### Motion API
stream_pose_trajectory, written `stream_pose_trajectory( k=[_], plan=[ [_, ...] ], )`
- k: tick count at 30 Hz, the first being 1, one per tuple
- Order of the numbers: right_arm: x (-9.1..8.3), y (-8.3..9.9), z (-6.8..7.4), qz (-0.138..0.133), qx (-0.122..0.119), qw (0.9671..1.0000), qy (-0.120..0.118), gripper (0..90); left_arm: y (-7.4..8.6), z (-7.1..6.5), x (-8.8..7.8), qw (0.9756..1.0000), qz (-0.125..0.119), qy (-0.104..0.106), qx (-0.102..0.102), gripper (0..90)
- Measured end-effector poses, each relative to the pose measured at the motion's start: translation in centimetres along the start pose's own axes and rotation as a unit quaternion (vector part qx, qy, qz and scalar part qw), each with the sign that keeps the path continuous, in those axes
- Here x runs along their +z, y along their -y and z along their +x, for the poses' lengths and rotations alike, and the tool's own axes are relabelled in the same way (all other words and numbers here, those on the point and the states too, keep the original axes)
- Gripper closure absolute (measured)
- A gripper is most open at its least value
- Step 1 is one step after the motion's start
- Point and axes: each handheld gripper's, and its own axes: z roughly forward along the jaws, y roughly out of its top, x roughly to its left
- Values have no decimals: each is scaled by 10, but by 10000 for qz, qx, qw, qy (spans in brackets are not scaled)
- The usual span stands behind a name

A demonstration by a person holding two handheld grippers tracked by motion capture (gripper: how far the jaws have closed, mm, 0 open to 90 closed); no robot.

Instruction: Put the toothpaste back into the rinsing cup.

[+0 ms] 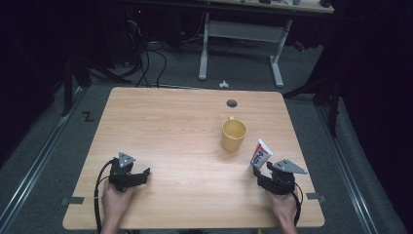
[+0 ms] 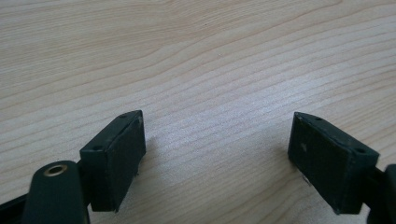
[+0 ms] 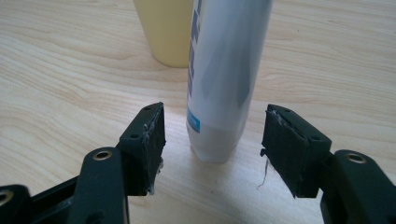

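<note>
- The right gripper (image 1: 263, 171) is holding its jaws spread on either side of the toothpaste tube (image 1: 261, 154); in the right gripper view the tube (image 3: 223, 70) is standing cap-down between the pads with a gap on each side, so nothing is pinching it.
- The tube is standing on the table (image 1: 170, 126) near its right edge, leaning a little, just beside the yellow mug (image 1: 233, 134) and apart from it.
- Judging from this, the tube is not yet sitting in the mug and is not gripped; grasping, lifting and placing it are probably all left to do.
- The left gripper (image 1: 138, 178) is resting low at the near left of the table, jaws spread over bare wood (image 2: 210, 84).
- The table is showing a pale wood-grain top with a round cable hole (image 1: 232, 103) near the far edge.
- The room is lying dark around it: grey carpet, cables (image 1: 146, 63) on the floor, and a white-legged desk (image 1: 241, 34) beyond.
</note>
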Motion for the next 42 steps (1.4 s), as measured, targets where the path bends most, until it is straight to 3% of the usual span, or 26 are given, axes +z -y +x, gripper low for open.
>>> stream_pose_trajectory(
  k=[13,18,26,42],
  plan=[
    [17,-19,-3,6,52,10000,-34,416,0,0,0,10000,-1,1,-1,195],
    [22,-22,-3,-20,91,10000,-36,470,0,0,0,10000,0,1,0,195],
    [21,-27,-3,-125,35,9999,12,567,0,0,0,10000,-2,1,-1,195],
    [20,-27,-3,-132,-92,9999,-26,636,0,0,0,10000,-7,-4,-2,195]
  ],
)
